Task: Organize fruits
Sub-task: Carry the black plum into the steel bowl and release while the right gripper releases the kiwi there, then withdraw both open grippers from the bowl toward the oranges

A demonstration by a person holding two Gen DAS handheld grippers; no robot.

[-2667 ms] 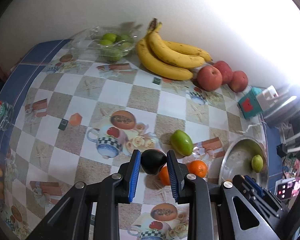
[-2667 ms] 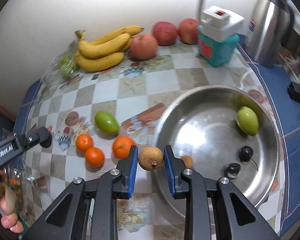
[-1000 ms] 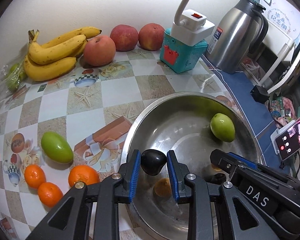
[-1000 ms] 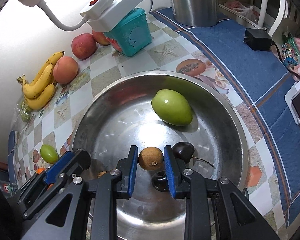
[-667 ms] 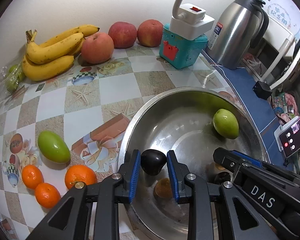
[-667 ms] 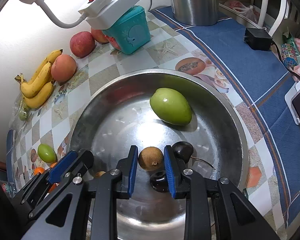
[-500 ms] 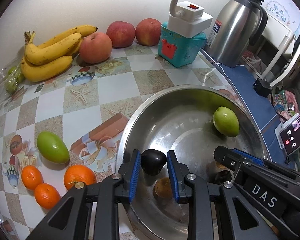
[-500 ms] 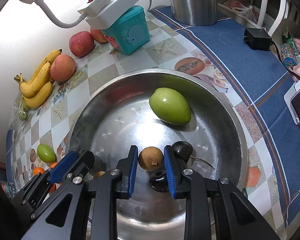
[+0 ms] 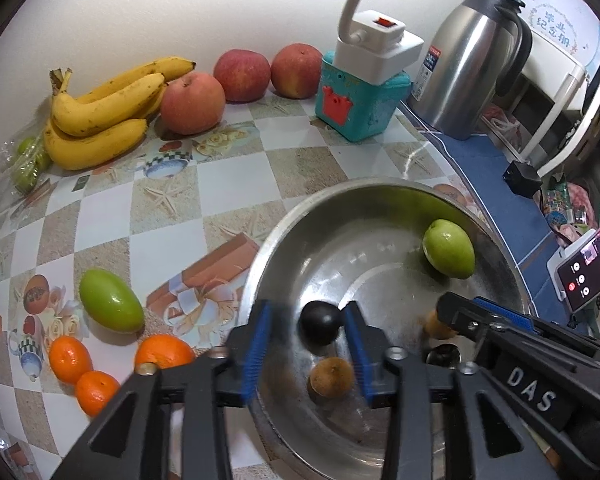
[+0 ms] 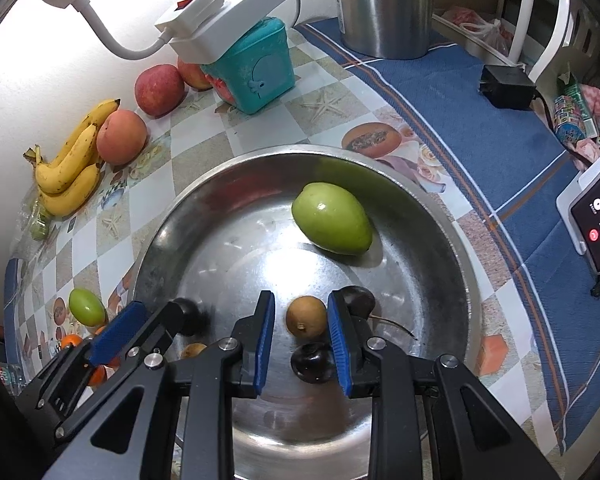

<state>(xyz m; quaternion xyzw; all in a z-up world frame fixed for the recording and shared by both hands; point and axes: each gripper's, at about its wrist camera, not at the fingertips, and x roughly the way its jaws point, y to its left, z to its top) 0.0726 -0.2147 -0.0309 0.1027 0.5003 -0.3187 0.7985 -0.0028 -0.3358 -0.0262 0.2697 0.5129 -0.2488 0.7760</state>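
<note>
Left wrist view: the left gripper hangs over the steel bowl; its jaws, blurred, have just been opening, with the dark fruit between them and a clear gap at one pad.
Right gripper: closed on the brown fruit above the bowl floor; contact at one pad is hard to make out.
Hidden: a stemmed dark fruit sits half behind a blue pad; another dark fruit lies under the jaws.
Cut off: the kettle loses its top, and the phone meets the frame edge.
Hard to read: a bag of green fruit, smeared at the rim.
Around: a green fruit in the bowl; oranges, bananas and apples on the tablecloth.
</note>
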